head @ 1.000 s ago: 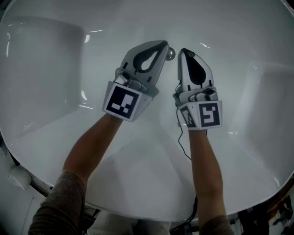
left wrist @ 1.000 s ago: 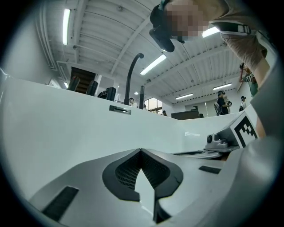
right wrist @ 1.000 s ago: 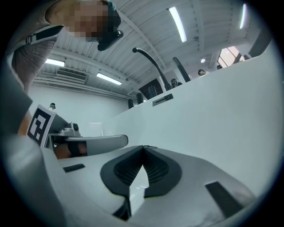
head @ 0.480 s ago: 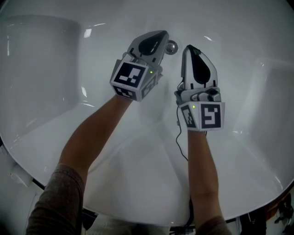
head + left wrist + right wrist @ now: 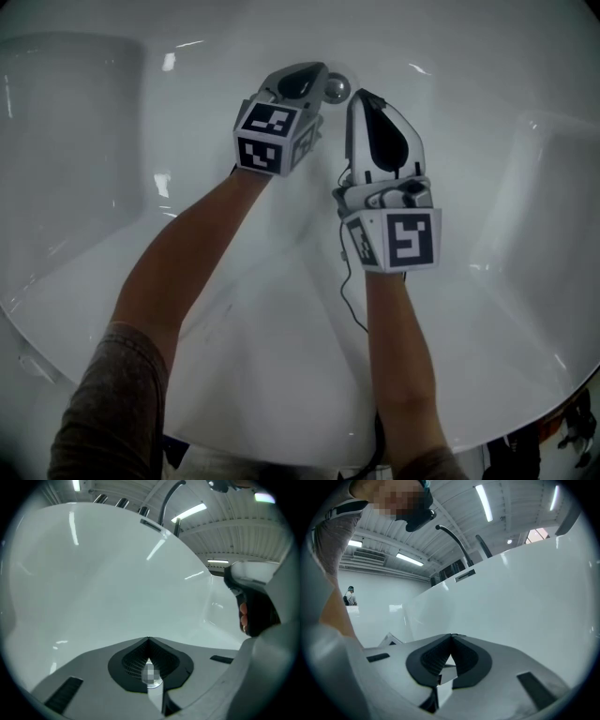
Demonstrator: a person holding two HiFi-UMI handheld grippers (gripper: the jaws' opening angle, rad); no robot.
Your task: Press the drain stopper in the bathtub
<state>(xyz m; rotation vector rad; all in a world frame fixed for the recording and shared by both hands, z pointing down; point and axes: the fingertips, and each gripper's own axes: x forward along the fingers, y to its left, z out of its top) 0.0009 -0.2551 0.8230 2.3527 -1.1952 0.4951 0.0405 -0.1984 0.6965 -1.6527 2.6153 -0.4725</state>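
Note:
The chrome drain stopper (image 5: 335, 88) sits on the white bathtub floor (image 5: 281, 309), near the far wall. My left gripper (image 5: 319, 69) is shut with nothing held, and its tip lies against the stopper's left side. A small shiny round piece (image 5: 152, 682) shows through the slit behind the shut jaws of the left gripper (image 5: 148, 640); it may be the stopper. My right gripper (image 5: 360, 95) is also shut and empty, its tip just right of the stopper and a little nearer to me. In the right gripper view the right gripper (image 5: 451, 636) faces the tub wall; the stopper is hidden there.
The tub's curved white walls (image 5: 84, 141) rise all around the two grippers. A cable (image 5: 349, 295) trails from the right gripper along the forearm. A dark curved tap (image 5: 454, 538) stands over the tub rim. The right gripper's body (image 5: 255, 606) fills the right of the left gripper view.
Both grippers have moved farther into the tub toward the stopper. The left gripper has tipped steeper, its marker cube now facing up. Both have stayed shut.

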